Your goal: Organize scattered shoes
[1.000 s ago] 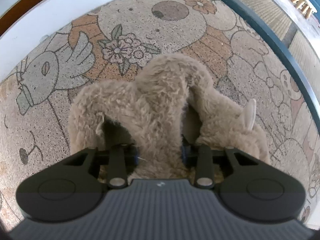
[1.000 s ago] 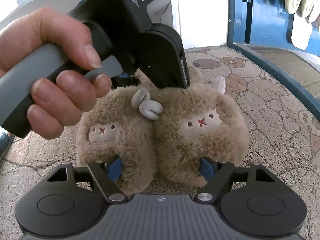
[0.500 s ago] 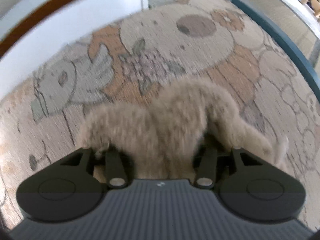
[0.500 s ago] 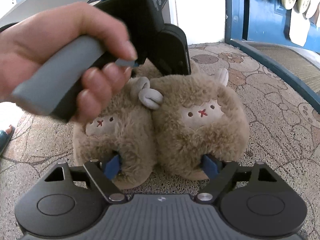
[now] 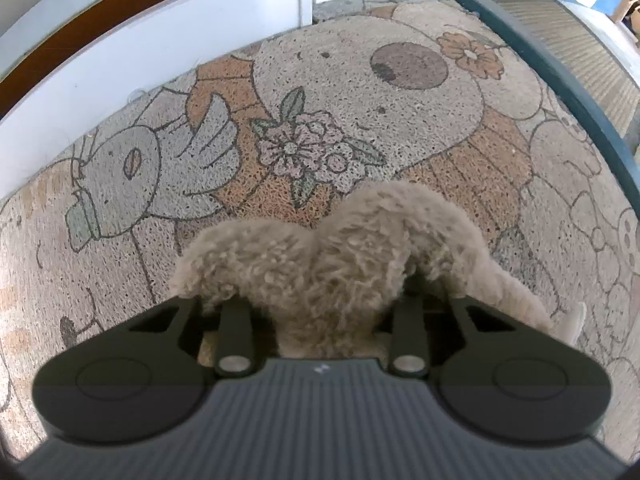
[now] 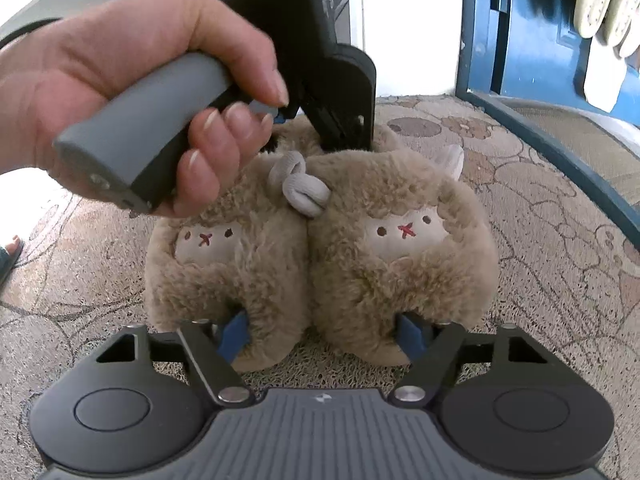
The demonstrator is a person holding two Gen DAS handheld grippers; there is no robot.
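Observation:
Two fuzzy tan slippers with sheep faces, the left slipper [image 6: 224, 272] and the right slipper [image 6: 404, 268], stand side by side on the mat, toes toward my right gripper. A hand [image 6: 120, 92] holds my left gripper [image 6: 344, 144], which reaches down from above into the heel ends. In the left wrist view its jaws are closing on the bunched heel fur [image 5: 320, 264] between them, the pads buried in pile. My right gripper [image 6: 324, 336] is low at the toes. Its jaws are closing, one blue pad dug into each slipper's toe fur.
The slippers rest on a patterned doormat [image 5: 360, 92]. A white baseboard [image 5: 120, 60] borders it on one side and a dark door frame [image 5: 560, 88] on the other. Pale shoes [image 6: 600, 0] hang on a blue door. A sandalled foot [image 6: 10, 252] shows at the far left edge.
The left gripper has tipped, so the heels sit lower in its view and more mat shows beyond. The right gripper's blue pads have drawn slightly closer on the toes. The slippers stay put.

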